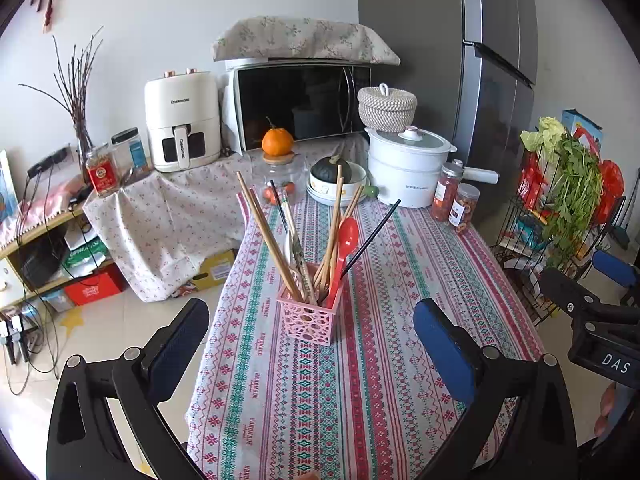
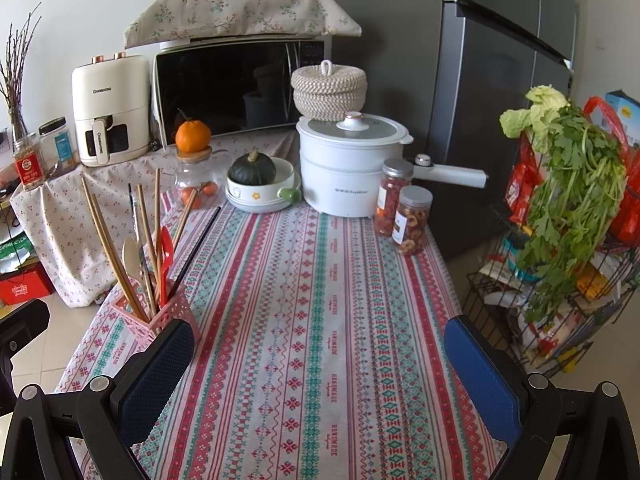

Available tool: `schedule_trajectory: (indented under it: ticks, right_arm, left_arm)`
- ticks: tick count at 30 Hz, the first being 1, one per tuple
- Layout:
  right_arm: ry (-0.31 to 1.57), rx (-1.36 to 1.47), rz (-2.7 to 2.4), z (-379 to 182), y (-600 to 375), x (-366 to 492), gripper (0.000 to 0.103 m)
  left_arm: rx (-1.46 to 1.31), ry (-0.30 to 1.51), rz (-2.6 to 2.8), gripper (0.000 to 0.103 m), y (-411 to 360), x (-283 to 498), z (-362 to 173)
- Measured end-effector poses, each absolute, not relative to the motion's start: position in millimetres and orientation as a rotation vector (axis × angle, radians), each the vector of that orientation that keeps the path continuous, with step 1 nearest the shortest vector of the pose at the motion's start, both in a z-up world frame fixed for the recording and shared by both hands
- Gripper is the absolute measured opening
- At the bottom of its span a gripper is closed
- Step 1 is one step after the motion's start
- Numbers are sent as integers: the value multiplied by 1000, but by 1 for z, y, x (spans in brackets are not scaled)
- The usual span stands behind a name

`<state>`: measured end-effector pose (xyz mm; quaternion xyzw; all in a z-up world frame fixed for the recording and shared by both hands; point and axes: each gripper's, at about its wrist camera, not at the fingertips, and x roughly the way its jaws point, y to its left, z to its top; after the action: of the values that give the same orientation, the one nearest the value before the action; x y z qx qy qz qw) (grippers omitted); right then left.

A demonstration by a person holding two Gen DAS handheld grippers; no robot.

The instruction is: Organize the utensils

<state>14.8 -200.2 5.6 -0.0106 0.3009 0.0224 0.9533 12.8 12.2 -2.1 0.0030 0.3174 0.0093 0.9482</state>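
Jaws wide and empty on both: left gripper faces the pink basket, right gripper over bare cloth. Basket stands near the table's left edge, crammed with chopsticks and red spoon; a clumsy nudge could tip it. Only the right view shows a pale spoon.

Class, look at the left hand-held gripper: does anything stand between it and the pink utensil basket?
Nothing visible does. The left hand-held gripper is open, facing the pink utensil basket, with only bare tablecloth between them.
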Motion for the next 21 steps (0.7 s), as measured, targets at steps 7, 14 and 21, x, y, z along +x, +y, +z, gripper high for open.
schedule_trajectory:
  ticks: [7, 14, 21]
  right_arm:
    - [614, -23, 46, 5, -200, 15, 103]
    - [615, -20, 47, 6, -200, 15, 103]
    - [620, -21, 47, 4, -199, 15, 103]
  left_arm:
    - [7, 646, 18, 103, 12, 13, -2]
    - [7, 647, 18, 103, 12, 13, -2]
    - [2, 660, 18, 103, 15, 13, -2]
